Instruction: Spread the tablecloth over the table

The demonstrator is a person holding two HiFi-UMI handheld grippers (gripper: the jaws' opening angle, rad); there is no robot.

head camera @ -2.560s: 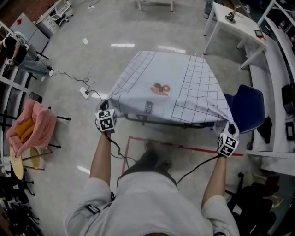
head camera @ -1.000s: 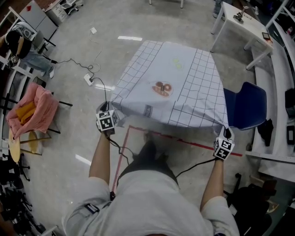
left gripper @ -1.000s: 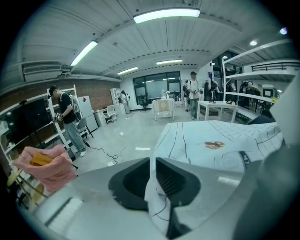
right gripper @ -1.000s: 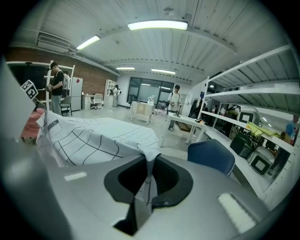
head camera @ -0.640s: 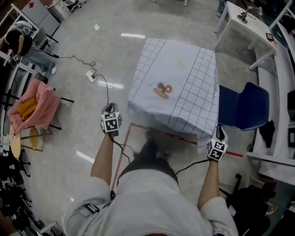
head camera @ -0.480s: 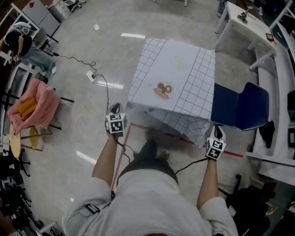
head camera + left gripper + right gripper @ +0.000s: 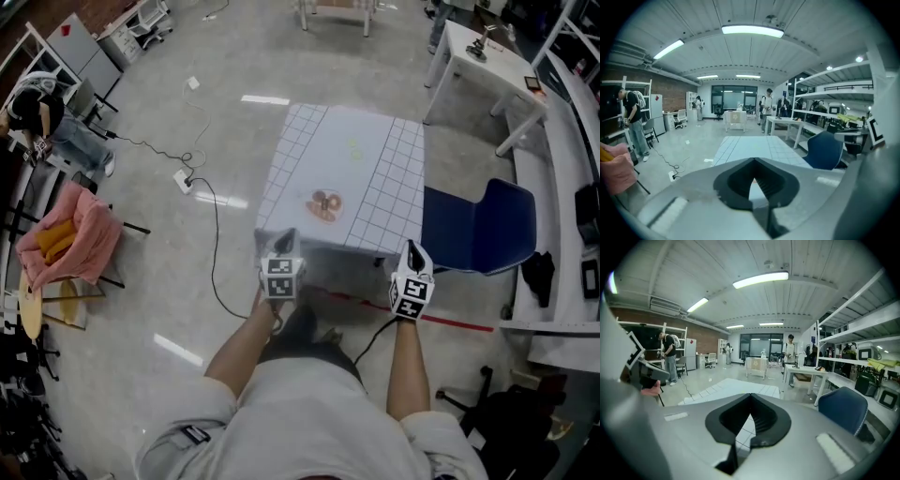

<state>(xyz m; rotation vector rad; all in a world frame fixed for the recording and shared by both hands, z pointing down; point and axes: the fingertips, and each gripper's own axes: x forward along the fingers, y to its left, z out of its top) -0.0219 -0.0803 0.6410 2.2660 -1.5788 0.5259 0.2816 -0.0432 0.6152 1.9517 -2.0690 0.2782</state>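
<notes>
While the tablecloth [image 7: 361, 169], white with a dark grid, lies spread flat over the table and hangs down its near and left sides, both grippers hover just in front of its near edge. A small brown print [image 7: 324, 203] sits near the middle of the cloth. Pointing at the near left corner, the left gripper [image 7: 286, 240] has its jaws closed tip to tip with nothing between them; its own view shows the cloth [image 7: 750, 145] lying ahead, clear of the jaws. At the near right corner, the right gripper [image 7: 412, 249] is likewise closed and empty, with the gridded cloth [image 7: 731, 387] stretching away beyond its tips. Whether either tip touches the hanging hem cannot be told. A blue chair [image 7: 483, 225] stands just right of the table, a red tape line [image 7: 450, 323] runs across the floor near the person, and a cable [image 7: 214, 244] trails over the floor to the left.
</notes>
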